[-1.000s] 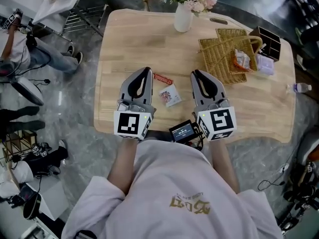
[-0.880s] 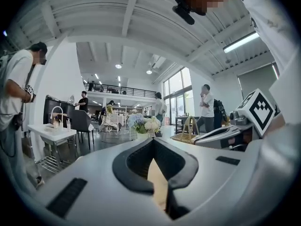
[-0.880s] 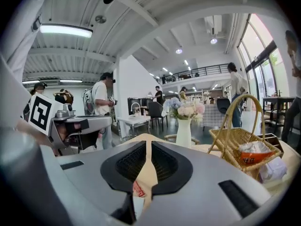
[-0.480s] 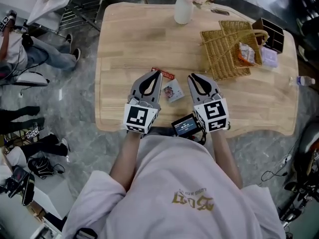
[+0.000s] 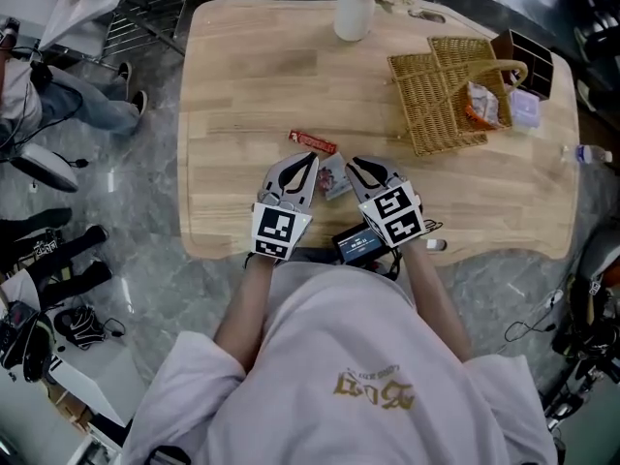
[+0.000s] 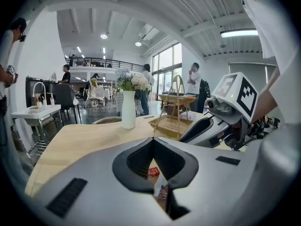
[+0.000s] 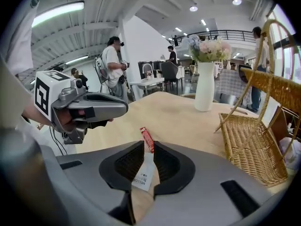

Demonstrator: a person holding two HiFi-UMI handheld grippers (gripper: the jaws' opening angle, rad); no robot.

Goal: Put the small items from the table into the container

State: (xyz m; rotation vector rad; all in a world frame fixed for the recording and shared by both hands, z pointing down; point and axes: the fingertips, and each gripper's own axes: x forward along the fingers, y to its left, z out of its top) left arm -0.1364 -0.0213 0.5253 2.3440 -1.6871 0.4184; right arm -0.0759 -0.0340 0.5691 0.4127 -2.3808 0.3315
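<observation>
as both hands hover low at the near edge of the worktop [image 5: 242, 76], the small packet [image 5: 334, 177] lies flat between the two tips. it looks feather-light, thin and crinkly, so my guess is it slides or buckles if pushed; a pinch on a raised edge or corner seems the way in. right tool [image 7: 147, 145]: jaws opening, just a slit apart, nothing pressed, with the packet showing on the wood straight below that slit. left tool [image 6: 152, 141]: tips together, empty, the packet just to its right. the red bar [image 5: 312, 142] sits a little farther out, slim and probably stiffer, best taken across its width. the basket [image 5: 426, 105] waits far right, well apart.
</observation>
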